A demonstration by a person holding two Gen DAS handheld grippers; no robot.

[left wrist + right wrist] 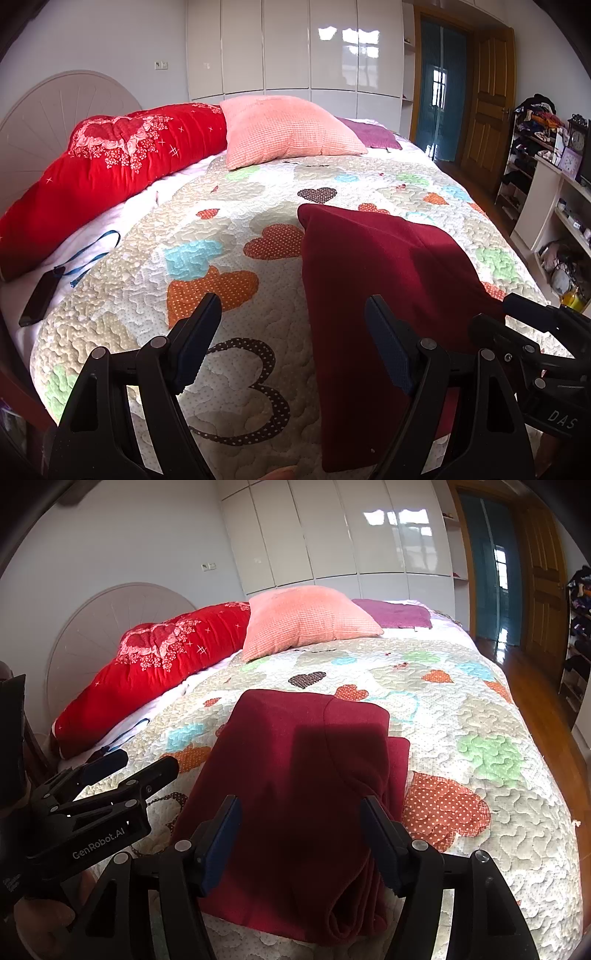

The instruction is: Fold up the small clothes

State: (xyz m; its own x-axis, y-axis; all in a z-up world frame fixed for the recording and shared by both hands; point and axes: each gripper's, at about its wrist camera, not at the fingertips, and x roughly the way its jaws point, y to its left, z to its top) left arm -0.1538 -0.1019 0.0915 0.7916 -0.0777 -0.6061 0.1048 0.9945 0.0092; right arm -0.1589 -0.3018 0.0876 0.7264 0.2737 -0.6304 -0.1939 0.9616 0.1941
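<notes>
My right claw point(299, 834) hung with its jaws apart above the near end of the folded maroon garment point(295, 775), pads clear of the cloth. The garment lay flat on the heart quilt point(480, 709), reaching toward twelve o'clock. My left claw point(291, 325) stood wide too, empty, over bare quilt at the garment's nine o'clock. A pink pillow point(306, 620) sat beyond.

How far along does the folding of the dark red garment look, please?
Done: the garment lies folded in layers on the quilt. In hand: nothing; the right hand-held gripper stands open over it, the left hand-held gripper open beside it. Left: perhaps tidying its uneven right edge.
</notes>
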